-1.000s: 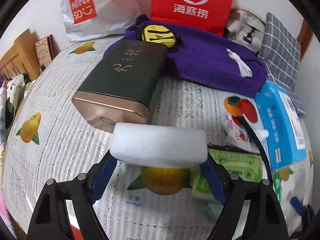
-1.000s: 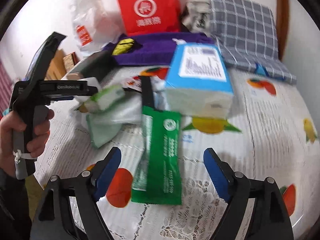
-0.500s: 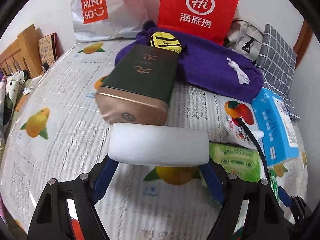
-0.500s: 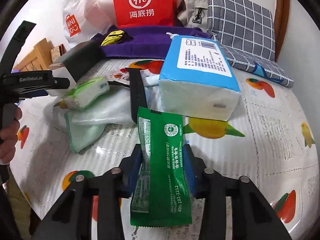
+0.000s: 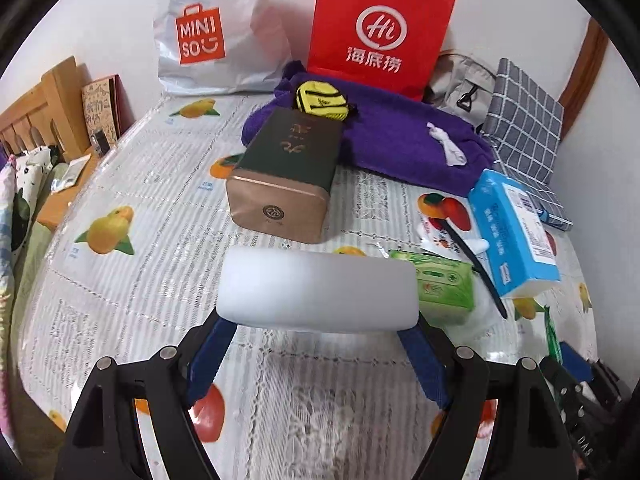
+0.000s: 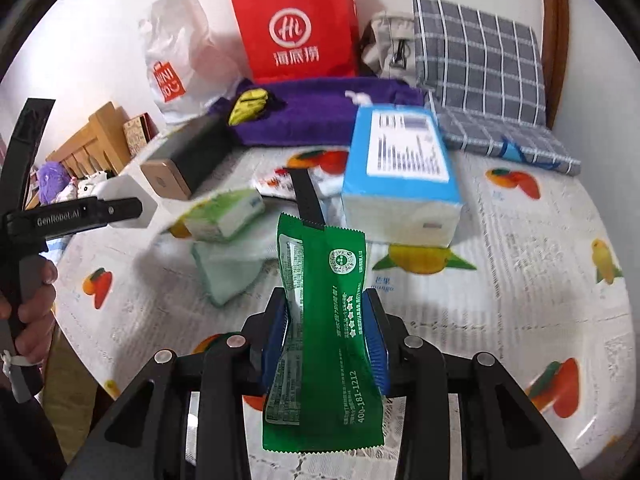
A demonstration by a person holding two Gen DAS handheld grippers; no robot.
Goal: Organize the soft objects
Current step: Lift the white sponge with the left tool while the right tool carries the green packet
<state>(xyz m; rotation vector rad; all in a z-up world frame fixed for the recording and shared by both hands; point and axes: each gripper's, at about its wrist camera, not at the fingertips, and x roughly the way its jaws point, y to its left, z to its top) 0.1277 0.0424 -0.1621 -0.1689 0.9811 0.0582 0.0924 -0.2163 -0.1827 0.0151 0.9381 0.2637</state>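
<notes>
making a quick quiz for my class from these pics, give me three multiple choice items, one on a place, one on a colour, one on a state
1. Where does the yellow pouch lie?
A. on the purple towel
B. on the blue tissue pack
C. inside the red bag

2. What colour is the packet in the right gripper?
A. red
B. green
C. white

3. How is the white foam block held by the left gripper?
A. lying loose on the table
B. clamped end to end between the jaws
C. tucked under the tin

Answers: 1 A, the pouch rests on purple cloth. 2 B, green wrapper between the blue pads. 3 B, a jaw presses each end.
</notes>
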